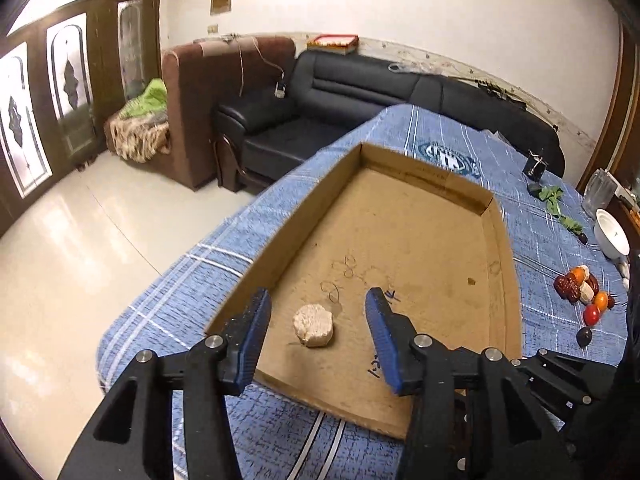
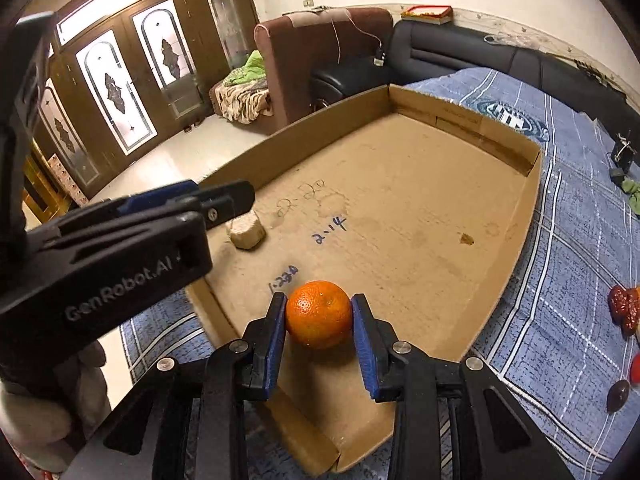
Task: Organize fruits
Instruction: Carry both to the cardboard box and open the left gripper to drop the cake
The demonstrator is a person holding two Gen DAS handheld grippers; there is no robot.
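Note:
A shallow cardboard tray [image 1: 496, 208] [image 2: 532, 184] lies on a blue plaid cloth. A pale beige chunk [image 1: 313, 325] [image 2: 246, 231] lies in its near left corner. My left gripper [image 1: 318, 308] is open just above the chunk, one finger on each side, not touching it. My right gripper [image 2: 319, 316] is shut on a small orange [image 2: 319, 314] and holds it over the tray's near end. The left gripper's fingers [image 2: 192, 200] also show in the right wrist view. A pile of red, orange and dark fruits [image 1: 582, 292] [image 2: 624, 308] lies on the cloth right of the tray.
A white bowl [image 1: 611, 232], green leaves [image 1: 554, 200] and a black clip [image 1: 534, 168] lie on the cloth at far right. A black sofa [image 1: 360, 92] and brown armchair [image 1: 208, 96] stand beyond the table. The table edge drops to a tiled floor [image 1: 80, 240] on the left.

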